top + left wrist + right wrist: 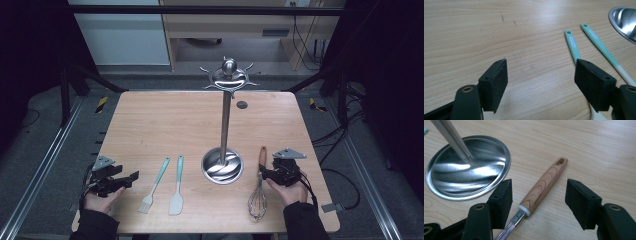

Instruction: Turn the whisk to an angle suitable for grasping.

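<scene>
A whisk (pixel 258 192) with a wooden handle (pixel 545 183) lies at the front right of the table, handle pointing away. My right gripper (pixel 263 173) (pixel 540 195) is open, its jaws on either side of the handle's lower end without touching it. A teal-handled brush (pixel 154 186) (pixel 572 46) and a teal-handled spatula (pixel 177 189) (pixel 599 42) lie side by side at the front left. My left gripper (pixel 131 178) (pixel 540 80) stands open over bare wood to the left of the brush, with nothing between its jaws.
A steel utensil stand (pixel 225 120) rises from a round base (pixel 222 166) (pixel 469 170) between the spatula and the whisk, with a ring of hooks (pixel 229 77) on top. A small dark disc (pixel 242 104) lies near the wooden table's (pixel 165 120) far edge.
</scene>
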